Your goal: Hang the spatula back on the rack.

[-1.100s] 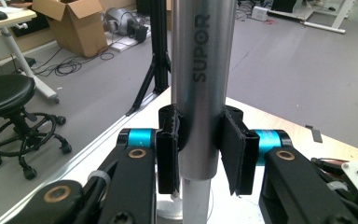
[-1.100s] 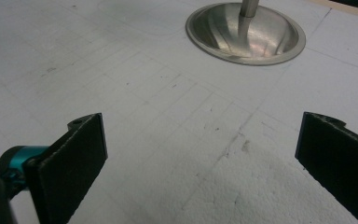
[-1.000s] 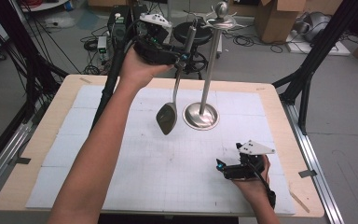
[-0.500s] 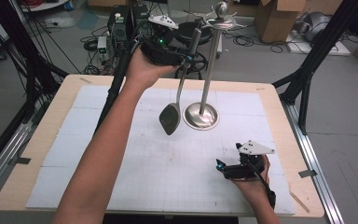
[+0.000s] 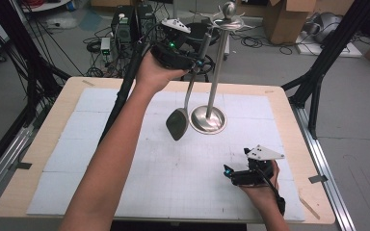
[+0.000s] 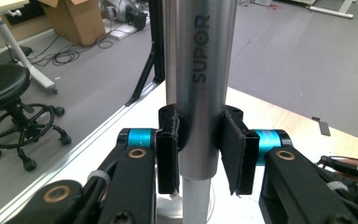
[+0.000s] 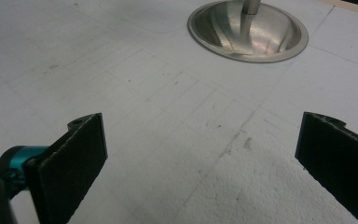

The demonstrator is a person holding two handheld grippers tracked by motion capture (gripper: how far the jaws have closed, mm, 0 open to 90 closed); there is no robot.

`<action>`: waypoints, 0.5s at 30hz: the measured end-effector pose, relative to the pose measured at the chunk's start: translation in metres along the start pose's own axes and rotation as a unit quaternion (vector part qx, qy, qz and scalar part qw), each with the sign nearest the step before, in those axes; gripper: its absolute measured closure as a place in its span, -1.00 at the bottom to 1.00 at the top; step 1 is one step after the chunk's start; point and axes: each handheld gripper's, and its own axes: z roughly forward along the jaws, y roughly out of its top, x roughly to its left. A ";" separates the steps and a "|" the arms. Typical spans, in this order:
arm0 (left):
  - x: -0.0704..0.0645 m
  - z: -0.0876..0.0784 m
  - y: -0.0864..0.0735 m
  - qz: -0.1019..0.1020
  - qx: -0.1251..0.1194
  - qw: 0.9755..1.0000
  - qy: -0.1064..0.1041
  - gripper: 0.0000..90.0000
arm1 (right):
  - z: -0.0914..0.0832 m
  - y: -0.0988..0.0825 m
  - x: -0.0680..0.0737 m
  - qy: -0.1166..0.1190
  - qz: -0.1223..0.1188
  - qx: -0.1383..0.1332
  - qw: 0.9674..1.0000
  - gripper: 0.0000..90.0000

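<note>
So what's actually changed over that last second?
Little. The left gripper, clamped on the steel utensil's handle, drifted slightly toward the stand, carrying the dark spoon-like head with it. The right gripper stayed open, low over the white mat.

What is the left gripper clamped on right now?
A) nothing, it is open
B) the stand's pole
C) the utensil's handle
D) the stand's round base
C: in the left gripper view the left gripper pinches the steel handle marked SUPOR; the stand is apart.

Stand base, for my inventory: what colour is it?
Shiny silver metal; the stand base shows best in the right gripper view.
</note>
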 end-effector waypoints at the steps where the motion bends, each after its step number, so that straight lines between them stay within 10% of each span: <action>1: 0.002 0.000 -0.001 0.001 -0.002 1.000 -0.002 0.53 | 0.000 0.000 0.000 -0.001 -0.002 0.000 1.000 -0.99; 15: 0.010 0.006 -0.005 -0.001 -0.011 1.000 -0.010 0.51 | -0.001 -0.001 0.000 0.001 -0.001 0.002 1.000 -0.99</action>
